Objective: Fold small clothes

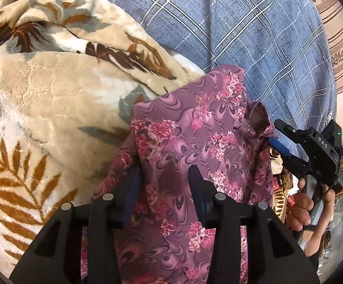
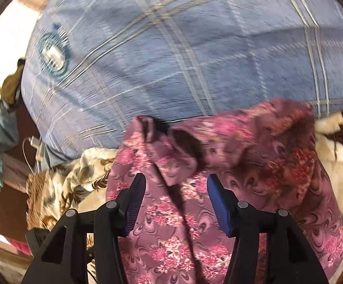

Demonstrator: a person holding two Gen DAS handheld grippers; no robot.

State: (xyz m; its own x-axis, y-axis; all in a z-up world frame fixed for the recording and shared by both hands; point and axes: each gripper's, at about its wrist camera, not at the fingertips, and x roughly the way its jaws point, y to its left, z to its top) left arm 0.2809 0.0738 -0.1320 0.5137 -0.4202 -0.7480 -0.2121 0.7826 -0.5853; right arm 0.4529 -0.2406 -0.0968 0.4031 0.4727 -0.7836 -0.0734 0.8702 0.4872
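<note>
A mauve garment with pink flowers (image 1: 190, 132) lies bunched on a beige leaf-print blanket (image 1: 41, 108). My left gripper (image 1: 164, 177) is open, its jaws standing wide either side of a fold of the garment. My right gripper shows in the left wrist view (image 1: 275, 132) at the garment's right corner, jaws apart. In the blurred right wrist view the right gripper (image 2: 176, 184) is open over the same garment (image 2: 242, 142), with cloth lying between its blue pads (image 2: 218, 203).
The person's blue checked shirt (image 1: 242, 35) fills the space just behind the garment and also shows in the right wrist view (image 2: 171, 47). The blanket (image 2: 60, 184) spreads to both sides. A white cable (image 2: 33, 146) and wooden furniture stand at the left.
</note>
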